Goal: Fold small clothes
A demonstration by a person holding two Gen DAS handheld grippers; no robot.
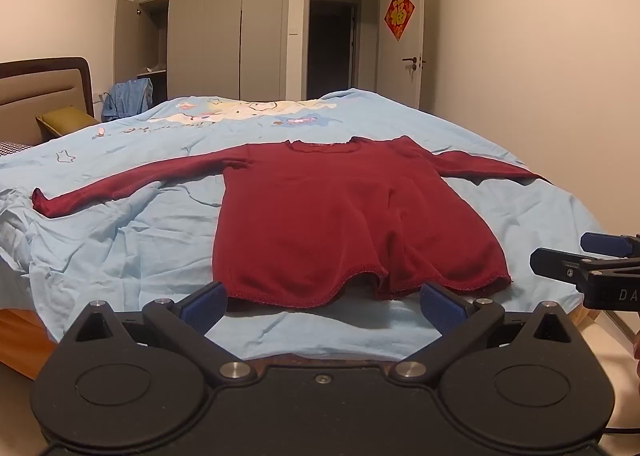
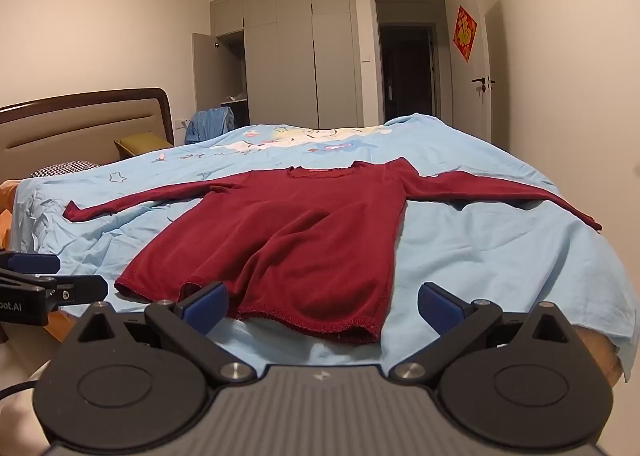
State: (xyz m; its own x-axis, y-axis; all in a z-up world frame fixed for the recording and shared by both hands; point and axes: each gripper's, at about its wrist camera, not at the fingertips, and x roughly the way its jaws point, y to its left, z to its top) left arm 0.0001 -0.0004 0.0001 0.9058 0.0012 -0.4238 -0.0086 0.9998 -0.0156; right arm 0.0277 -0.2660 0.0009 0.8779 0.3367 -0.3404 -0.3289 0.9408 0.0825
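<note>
A dark red long-sleeved top (image 1: 328, 215) (image 2: 296, 240) lies flat on the light blue bedsheet (image 1: 140, 240) (image 2: 480, 256), both sleeves spread out sideways, hem toward me. My left gripper (image 1: 324, 302) is open just short of the hem, blue pads wide apart, nothing between them. My right gripper (image 2: 322, 302) is open too, at the hem's right part, holding nothing. In the left wrist view the right gripper (image 1: 560, 252) shows at the right edge. The left gripper (image 2: 60, 272) shows at the left edge of the right wrist view.
The bed has a padded headboard (image 1: 44, 91) at the left, with an olive pillow (image 1: 68, 121) beside it. Grey wardrobes (image 1: 224, 39) stand beyond, one door ajar. A dark doorway (image 1: 340, 43) and an open white door (image 1: 404, 51) are at the back right.
</note>
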